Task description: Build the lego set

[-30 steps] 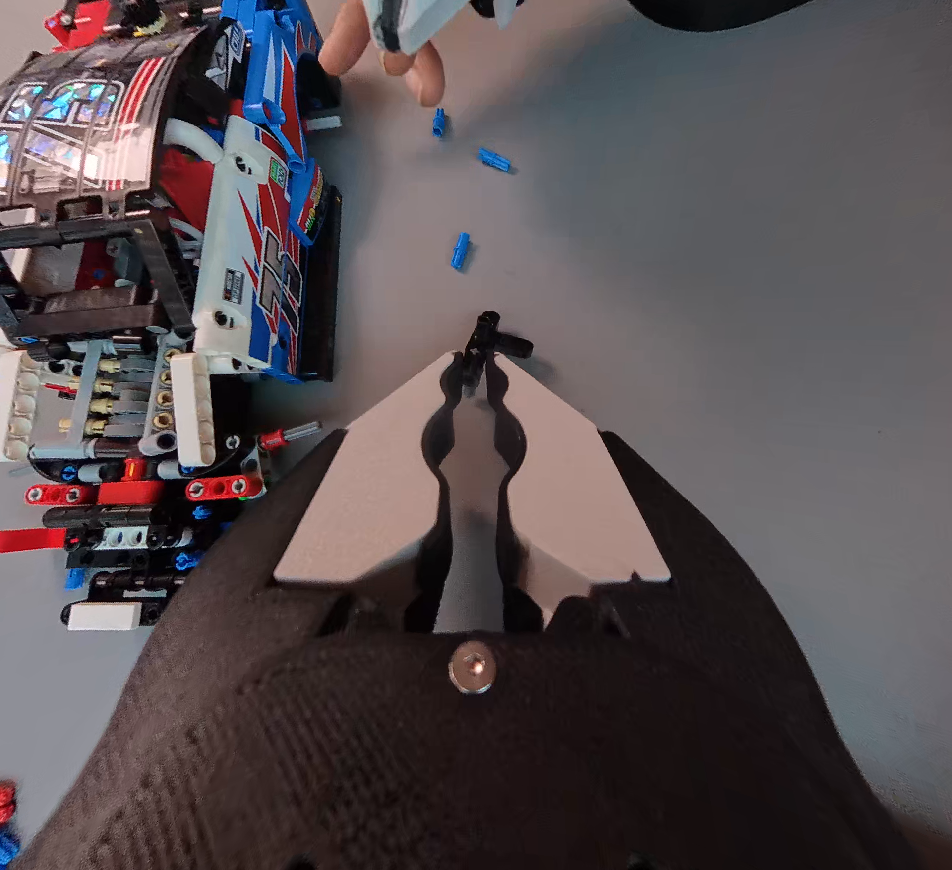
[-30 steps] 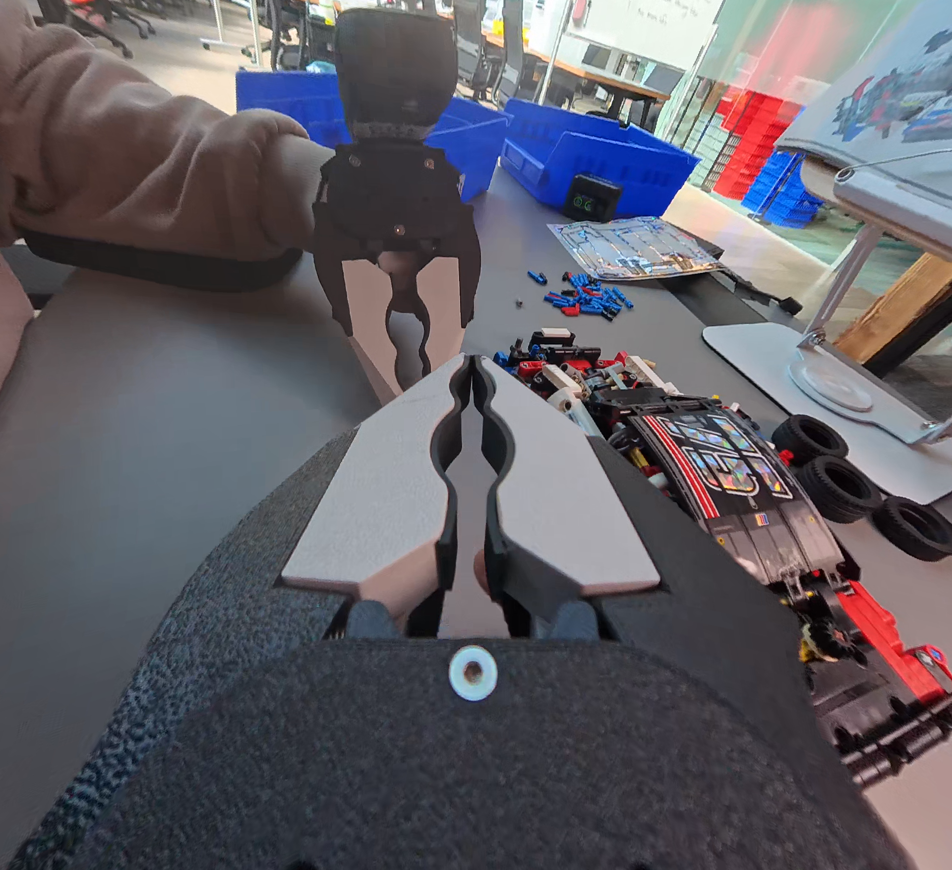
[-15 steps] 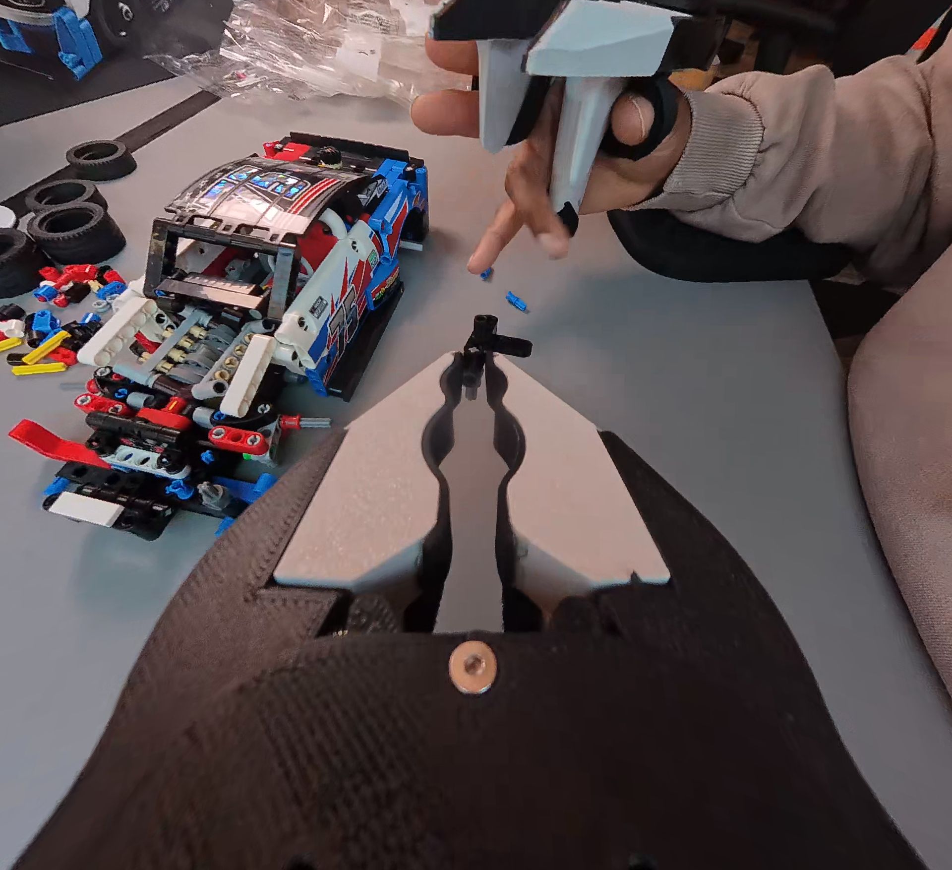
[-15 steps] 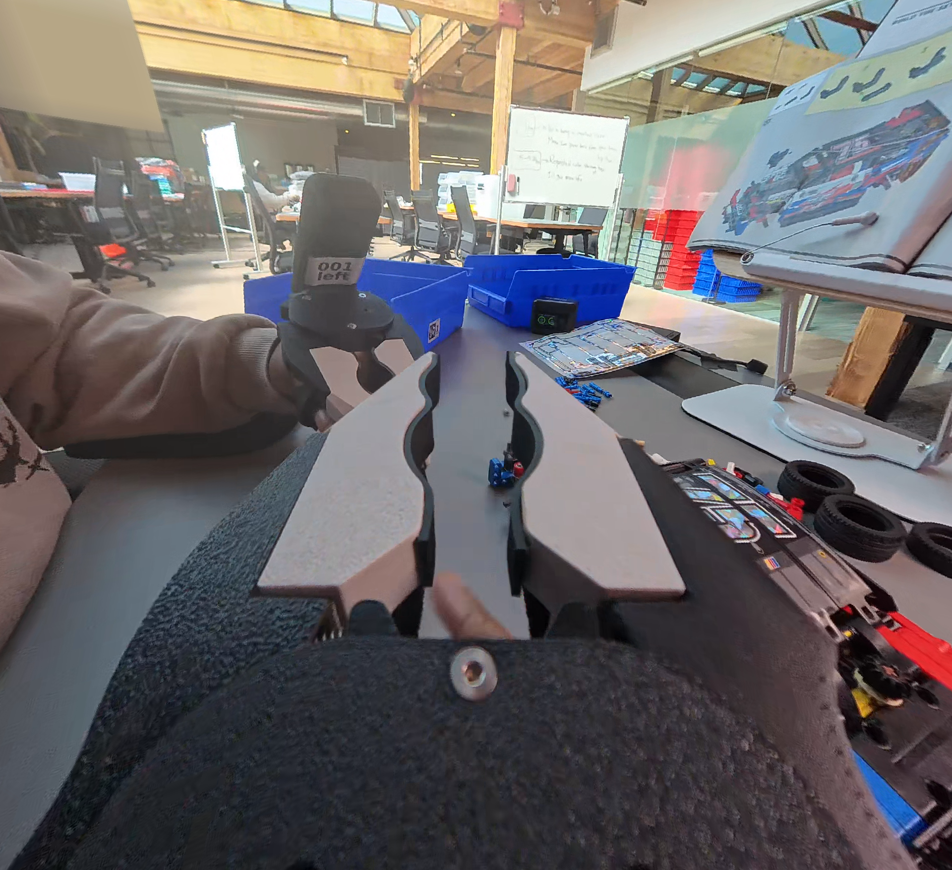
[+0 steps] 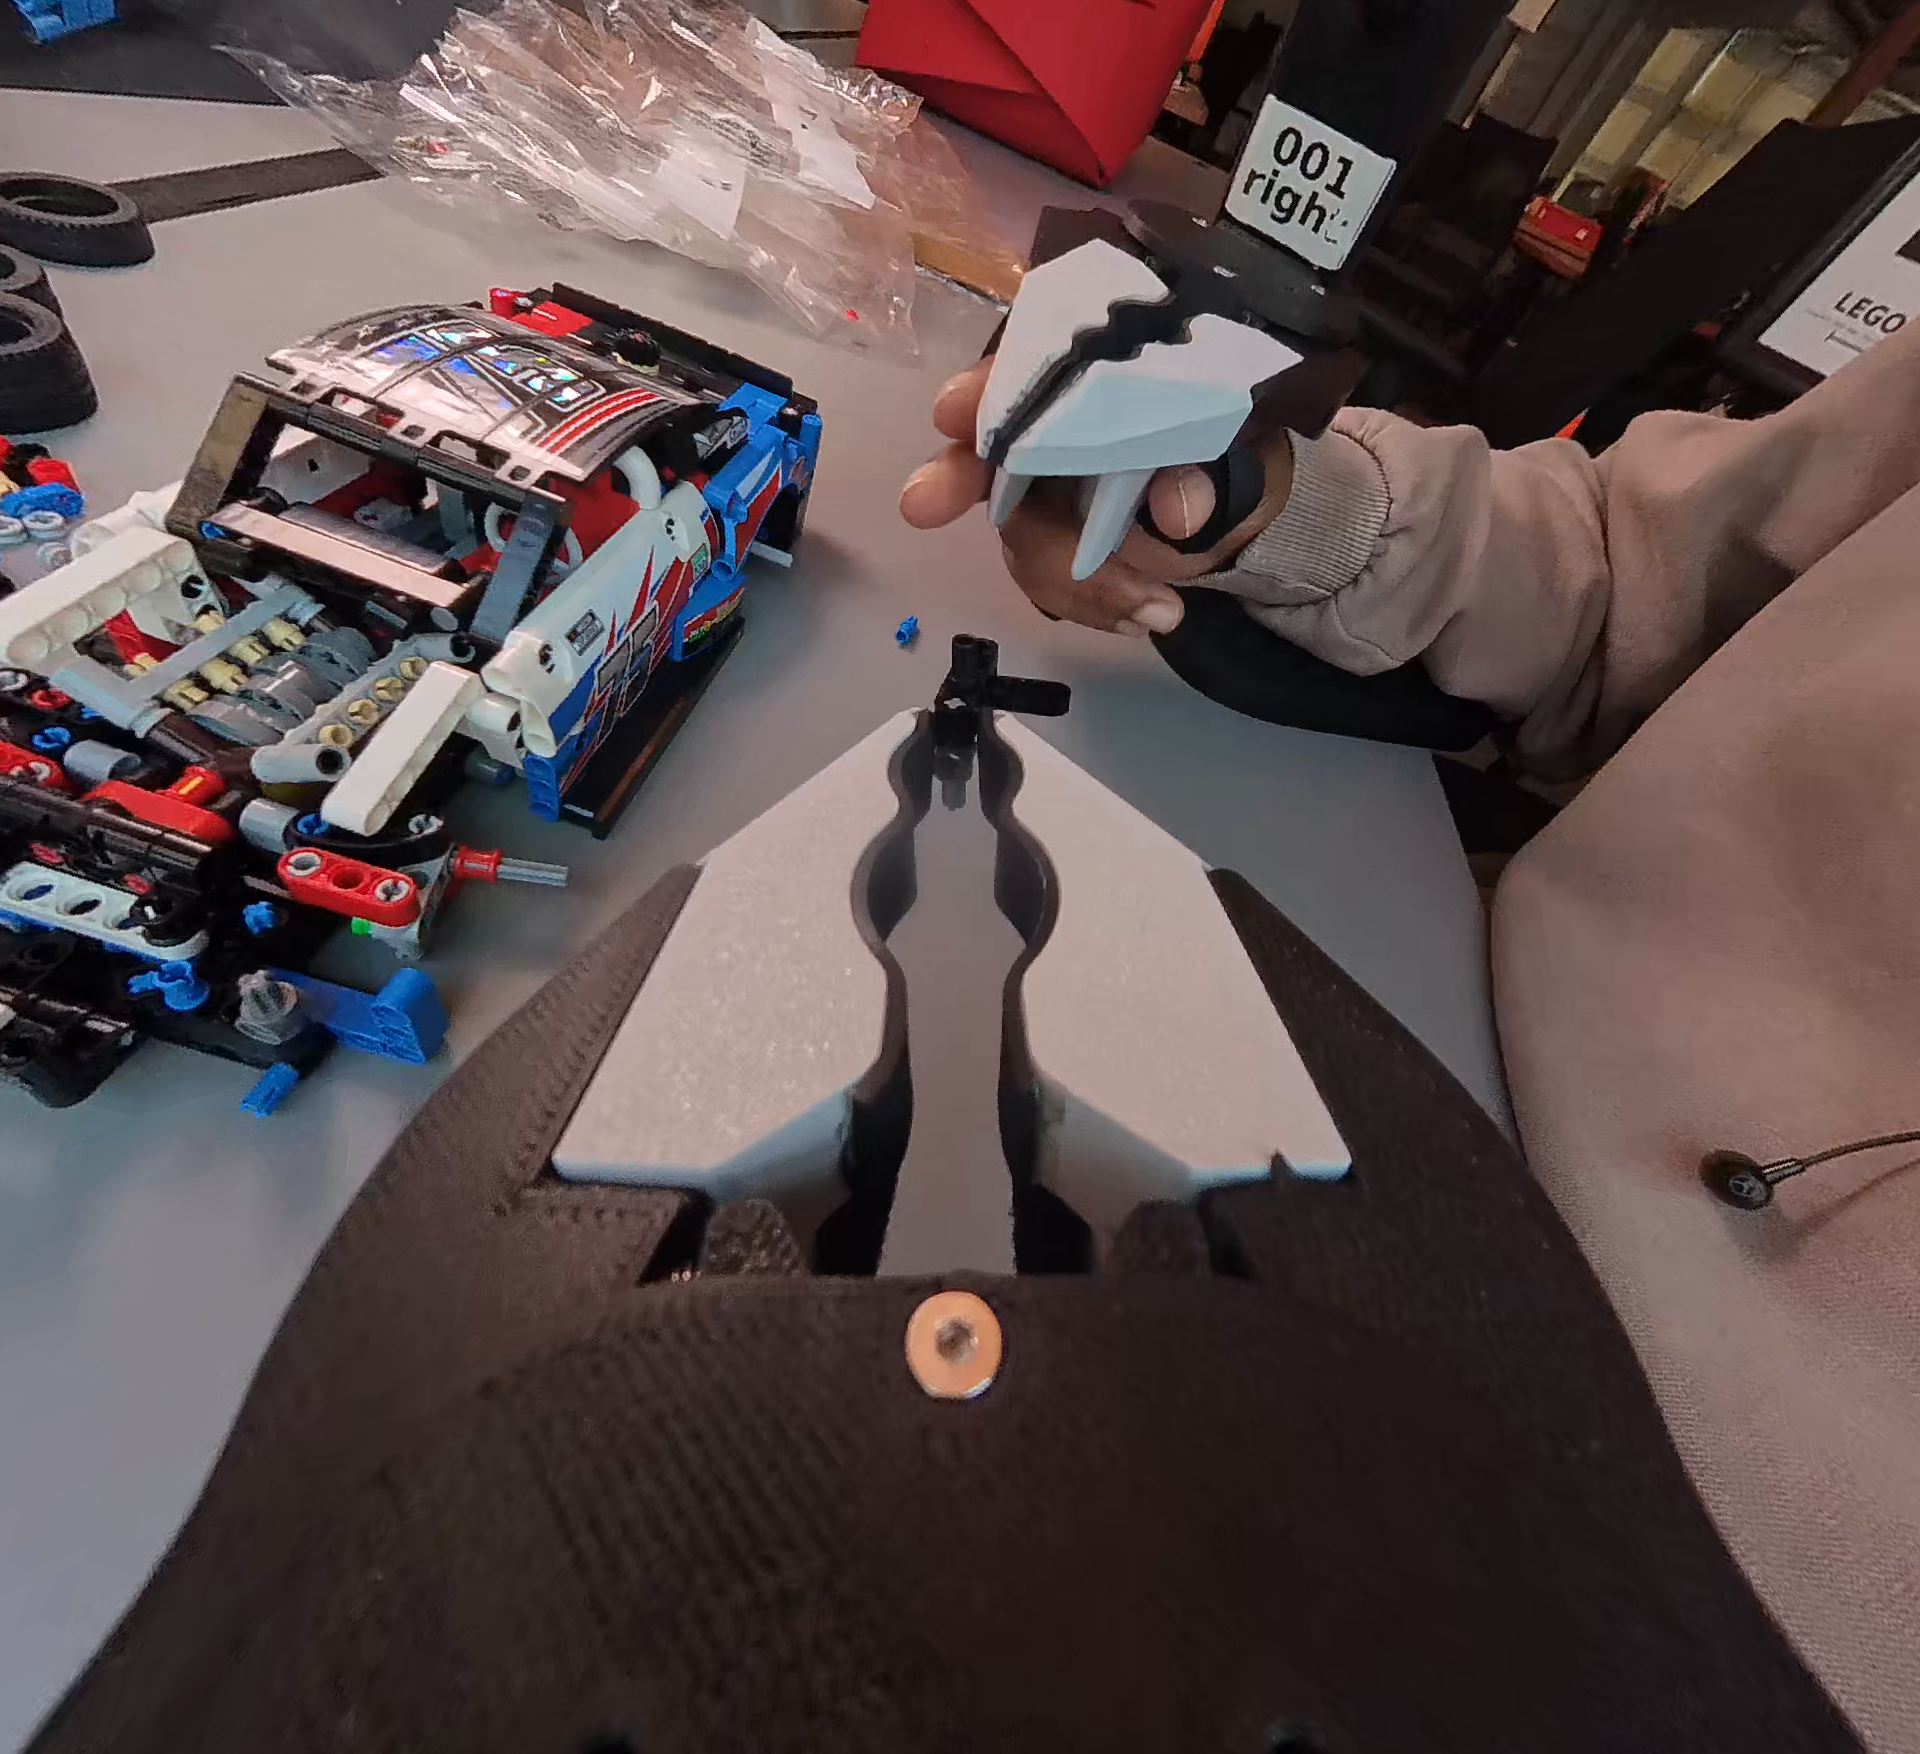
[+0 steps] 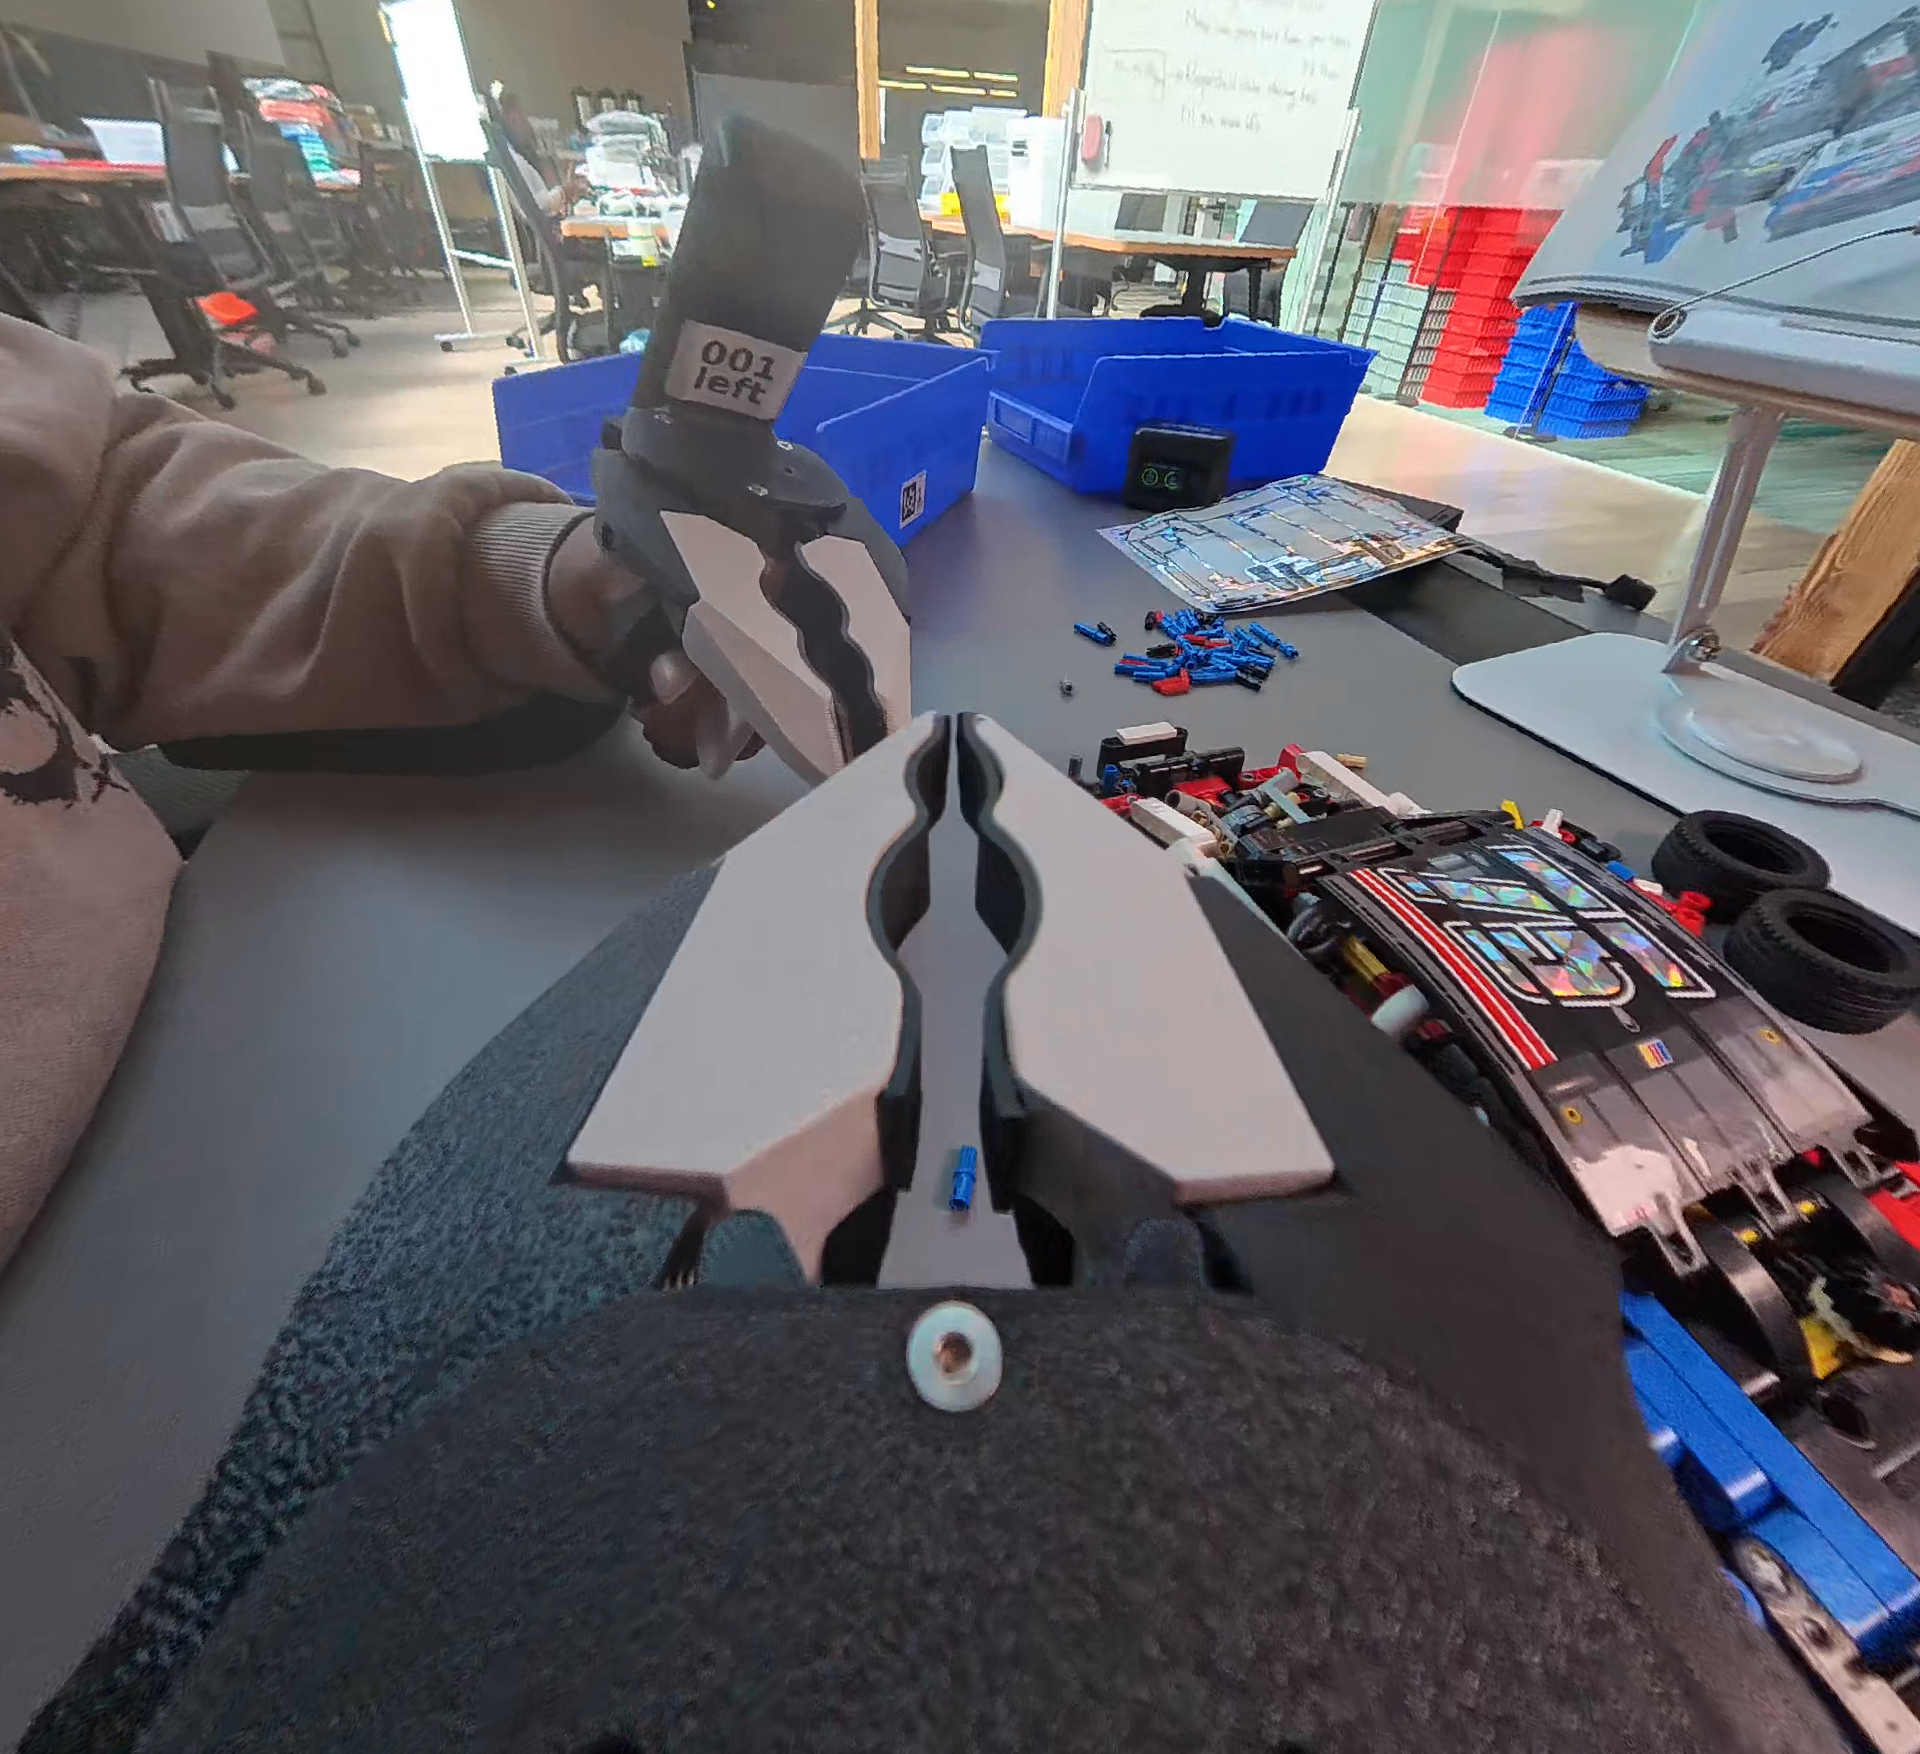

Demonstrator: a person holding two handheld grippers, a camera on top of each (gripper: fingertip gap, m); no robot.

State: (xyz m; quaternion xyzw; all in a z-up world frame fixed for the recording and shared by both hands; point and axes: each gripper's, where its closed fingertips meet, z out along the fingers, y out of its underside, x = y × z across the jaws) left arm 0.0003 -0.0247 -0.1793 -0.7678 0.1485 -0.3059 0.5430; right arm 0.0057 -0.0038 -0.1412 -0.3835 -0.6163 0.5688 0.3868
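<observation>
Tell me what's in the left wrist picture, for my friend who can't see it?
The left gripper pinches a small black lego piece at its fingertips, above a grey table. To its left sits a half-built lego car; ahead, a hand holds the right gripper, shut, near a tiny blue pin. Clear plastic bags lie behind.

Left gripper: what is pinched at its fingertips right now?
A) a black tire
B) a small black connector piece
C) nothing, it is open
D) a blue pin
B: in the left wrist view the left gripper is shut on a small black connector piece that sticks out past its tips, while a blue pin lies loose on the table beyond.
</observation>
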